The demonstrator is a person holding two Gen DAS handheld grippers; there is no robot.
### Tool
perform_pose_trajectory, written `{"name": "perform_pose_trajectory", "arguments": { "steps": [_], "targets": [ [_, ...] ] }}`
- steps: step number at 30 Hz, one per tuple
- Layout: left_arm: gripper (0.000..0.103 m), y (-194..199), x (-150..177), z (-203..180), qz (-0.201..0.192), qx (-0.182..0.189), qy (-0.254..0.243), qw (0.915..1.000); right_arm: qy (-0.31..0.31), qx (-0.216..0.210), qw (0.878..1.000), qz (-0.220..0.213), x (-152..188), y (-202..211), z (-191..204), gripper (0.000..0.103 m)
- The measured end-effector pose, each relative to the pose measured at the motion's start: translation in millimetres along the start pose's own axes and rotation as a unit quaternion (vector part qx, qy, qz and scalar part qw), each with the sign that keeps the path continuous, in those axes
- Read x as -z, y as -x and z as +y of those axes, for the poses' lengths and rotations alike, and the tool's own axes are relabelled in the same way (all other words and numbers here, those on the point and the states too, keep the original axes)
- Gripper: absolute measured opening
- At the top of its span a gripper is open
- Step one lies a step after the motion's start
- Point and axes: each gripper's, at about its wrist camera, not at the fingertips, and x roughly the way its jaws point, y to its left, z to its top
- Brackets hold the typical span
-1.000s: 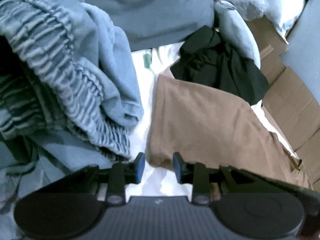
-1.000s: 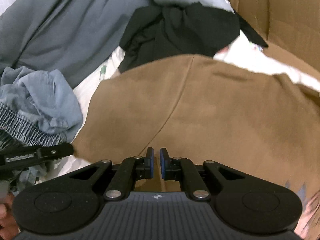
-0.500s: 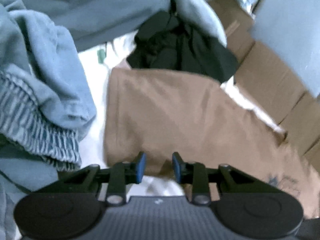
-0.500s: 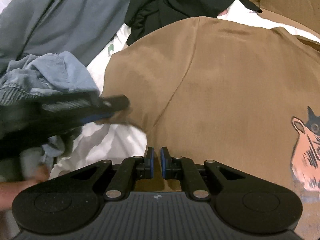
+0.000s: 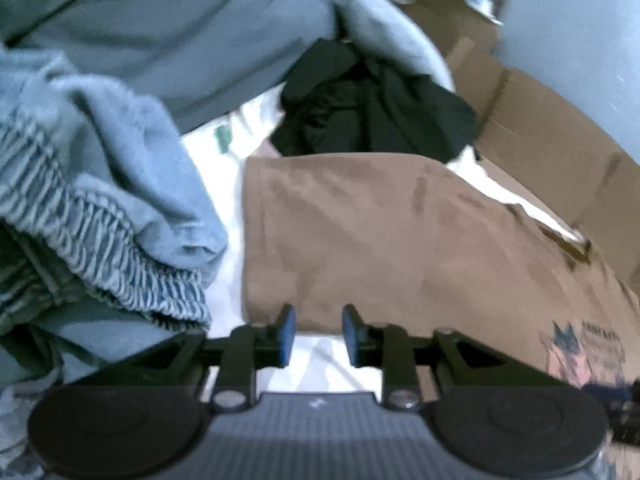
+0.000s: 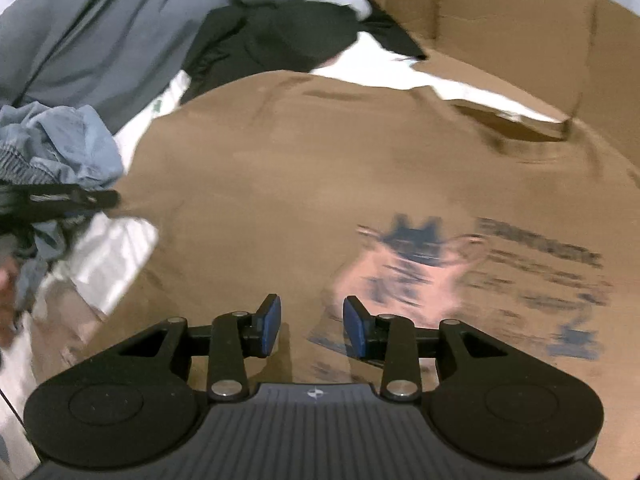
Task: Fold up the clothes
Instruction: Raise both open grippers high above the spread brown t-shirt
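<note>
- The right gripper (image 6: pixel 312 326) has slid across the brown T-shirt (image 6: pixel 304 184) to its cat print (image 6: pixel 416 272); its jaws have just been opening and now stand apart, empty.
- The left gripper (image 5: pixel 316 336) hovers at the shirt's near hem, jaws narrowly apart, gripping nothing.
- The shirt lies flat on a white sheet (image 5: pixel 228 248).
- Beside it: blue denim garment (image 5: pixel 120 184), black garment (image 5: pixel 372 116), cardboard box (image 6: pixel 500 28).
</note>
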Motion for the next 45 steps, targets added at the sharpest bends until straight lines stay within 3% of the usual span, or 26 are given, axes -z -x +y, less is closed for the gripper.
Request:
{"name": "perform_pose_trajectory", "arguments": {
  "steps": [10, 14, 22, 27, 37, 40, 45],
  "targets": [
    [0.028, 27, 29, -40, 0.03, 0.071, -0.08, 0.9938, 0.053, 0.047, 0.997, 0.019, 49, 50, -71, 0.042],
    [0.029, 21, 53, -57, 0.06, 0.092, -0.089, 0.9899, 0.021, 0.076, 0.997, 0.019, 64, 67, -108, 0.042],
    [0.028, 10, 78, -63, 0.101, 0.067, -0.125, 0.9847, -0.012, 0.136, 0.99, 0.025, 117, 96, -170, 0.041],
    [0.028, 15, 82, -61, 0.112, 0.058, -0.147, 0.9811, -0.057, 0.143, 0.988, 0.022, 158, 119, -196, 0.041],
    [0.028, 28, 93, -57, 0.138, 0.051, -0.15, 0.9777, -0.088, 0.152, 0.984, 0.026, 207, 154, -197, 0.041],
    [0.028, 35, 94, -58, 0.147, 0.047, -0.157, 0.9755, -0.09, 0.16, 0.983, 0.028, 210, 161, -194, 0.041],
    [0.03, 58, 81, -55, 0.142, 0.038, -0.142, 0.9789, -0.101, 0.164, 0.981, 0.021, 201, 181, -191, 0.041]
  ]
}}
